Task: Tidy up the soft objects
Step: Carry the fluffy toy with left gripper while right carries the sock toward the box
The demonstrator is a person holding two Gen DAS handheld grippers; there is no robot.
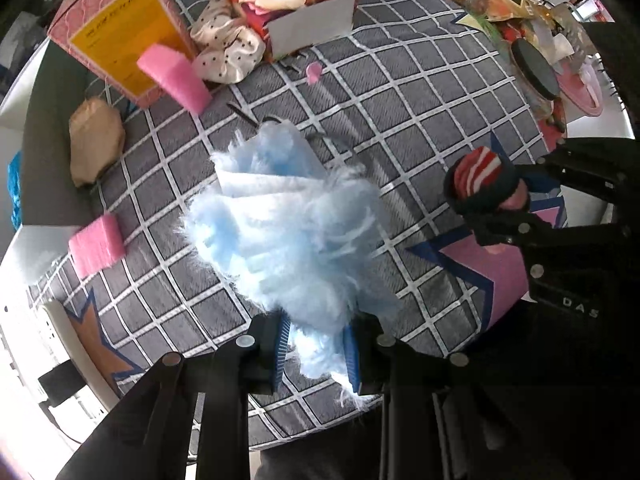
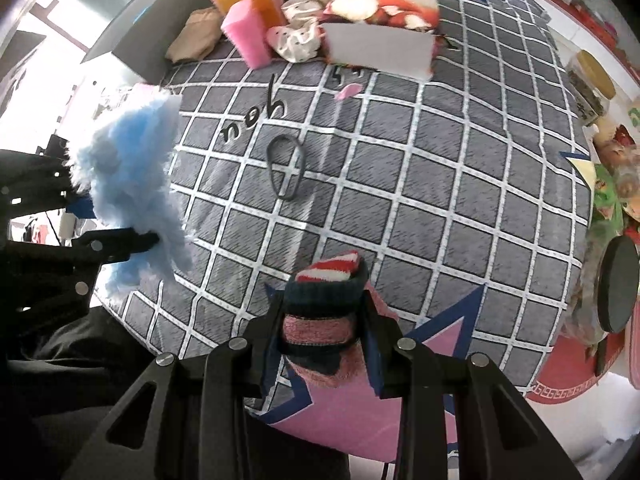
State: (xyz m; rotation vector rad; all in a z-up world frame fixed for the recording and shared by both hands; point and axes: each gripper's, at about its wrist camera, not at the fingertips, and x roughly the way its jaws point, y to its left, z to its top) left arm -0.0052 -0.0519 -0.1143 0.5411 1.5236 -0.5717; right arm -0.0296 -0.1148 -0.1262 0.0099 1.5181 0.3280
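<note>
My left gripper [image 1: 316,350] is shut on a fluffy light-blue cloth [image 1: 280,216] that hangs above the grey checked cushion [image 1: 420,92]. The same blue cloth [image 2: 128,172] shows at the left of the right wrist view, pinched by the left gripper [image 2: 120,232]. My right gripper [image 2: 320,340] is shut on a rolled sock bundle [image 2: 324,300] striped red and white, with dark blue and pink bands. In the left wrist view that sock bundle [image 1: 480,180] sits in the right gripper [image 1: 496,216] at the right.
A floral box [image 2: 380,8] holding cloth, a dotted white cloth [image 2: 298,38], a pink foam block [image 2: 244,32] and a pink-and-yellow box [image 1: 120,32] stand at the cushion's far side. A dark hair band [image 2: 286,168] lies mid-cushion. Another pink foam piece [image 1: 94,244] and a tan bundle [image 1: 96,140] lie left.
</note>
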